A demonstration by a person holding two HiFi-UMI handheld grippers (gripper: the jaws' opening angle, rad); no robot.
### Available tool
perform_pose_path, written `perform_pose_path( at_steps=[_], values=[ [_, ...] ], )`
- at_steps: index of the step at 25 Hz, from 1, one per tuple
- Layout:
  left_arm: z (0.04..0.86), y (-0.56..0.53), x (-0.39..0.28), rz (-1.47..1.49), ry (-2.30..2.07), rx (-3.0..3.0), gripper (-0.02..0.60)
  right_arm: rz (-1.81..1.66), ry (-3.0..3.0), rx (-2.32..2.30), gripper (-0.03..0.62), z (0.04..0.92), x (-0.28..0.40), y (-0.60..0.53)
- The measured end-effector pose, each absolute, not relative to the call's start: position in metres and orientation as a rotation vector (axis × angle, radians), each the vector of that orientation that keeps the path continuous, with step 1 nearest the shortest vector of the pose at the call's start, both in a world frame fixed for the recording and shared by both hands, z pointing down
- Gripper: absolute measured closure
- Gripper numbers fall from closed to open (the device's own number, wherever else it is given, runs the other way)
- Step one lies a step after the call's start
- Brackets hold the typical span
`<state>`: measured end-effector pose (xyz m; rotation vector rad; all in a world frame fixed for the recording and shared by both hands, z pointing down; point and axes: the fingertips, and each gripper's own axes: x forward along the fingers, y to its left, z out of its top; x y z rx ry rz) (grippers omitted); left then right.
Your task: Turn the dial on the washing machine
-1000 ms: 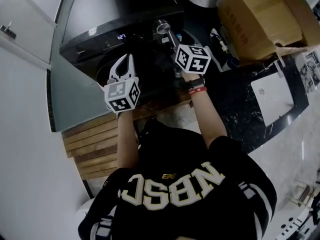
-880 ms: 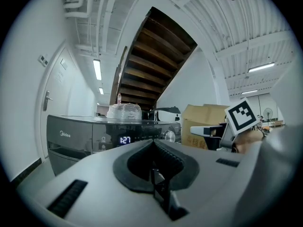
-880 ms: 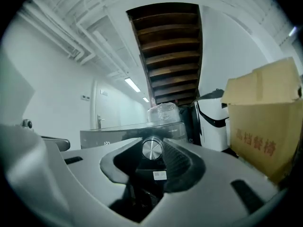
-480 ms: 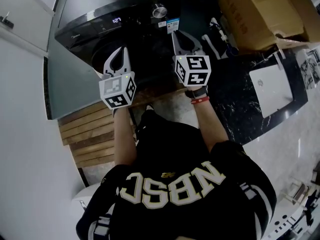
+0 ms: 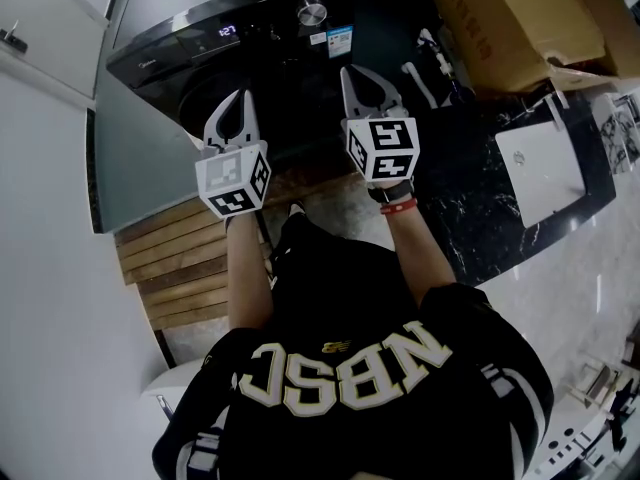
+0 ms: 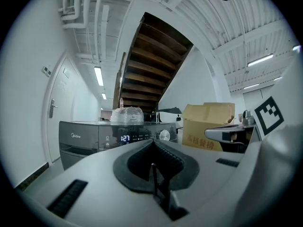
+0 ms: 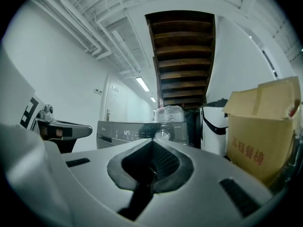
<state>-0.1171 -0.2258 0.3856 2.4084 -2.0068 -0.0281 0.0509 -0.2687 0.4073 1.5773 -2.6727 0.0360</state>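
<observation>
The dark grey washing machine (image 5: 180, 18) stands ahead of me, with a lit display (image 5: 228, 30) and a silver dial (image 5: 311, 11) on its front panel. My right gripper (image 5: 348, 71) hangs short of the dial, clear of it, jaws shut on nothing. My left gripper (image 5: 240, 96) hovers before the machine's door, also shut and empty. In the right gripper view the dial (image 7: 162, 135) shows just above the closed right gripper (image 7: 152, 142). In the left gripper view the dial (image 6: 164, 135) sits right of the display (image 6: 125, 138), beyond the closed left gripper (image 6: 152, 142).
A large cardboard box (image 5: 520, 18) stands right of the machine. A plastic-wrapped bundle (image 6: 127, 114) rests on the machine's top. Wooden slats (image 5: 170, 268) lie at the left, and a white board (image 5: 540, 168) lies on the black marble floor. A staircase (image 7: 182, 56) rises overhead.
The right gripper was open at the dial; it has pulled back from it and shut. Both grippers now sit farther from the machine, and the left one has barely moved.
</observation>
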Motion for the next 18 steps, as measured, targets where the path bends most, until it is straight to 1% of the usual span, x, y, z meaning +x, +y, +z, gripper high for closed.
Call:
perform_pose_path(
  at_steps=[12,18],
  values=[
    [0.3786,-0.2223,-0.1079,-0.045,-2.014,2.422,0.568,0.035,-2.687,1.548,0.588,0.4063,0.0569,-0.2634],
    [0.3798,-0.2256,-0.1077,-0.048,-2.017,2.418,0.568,0.022,-2.711,1.464,0.588,0.4067,0.0522,-0.2673]
  ],
)
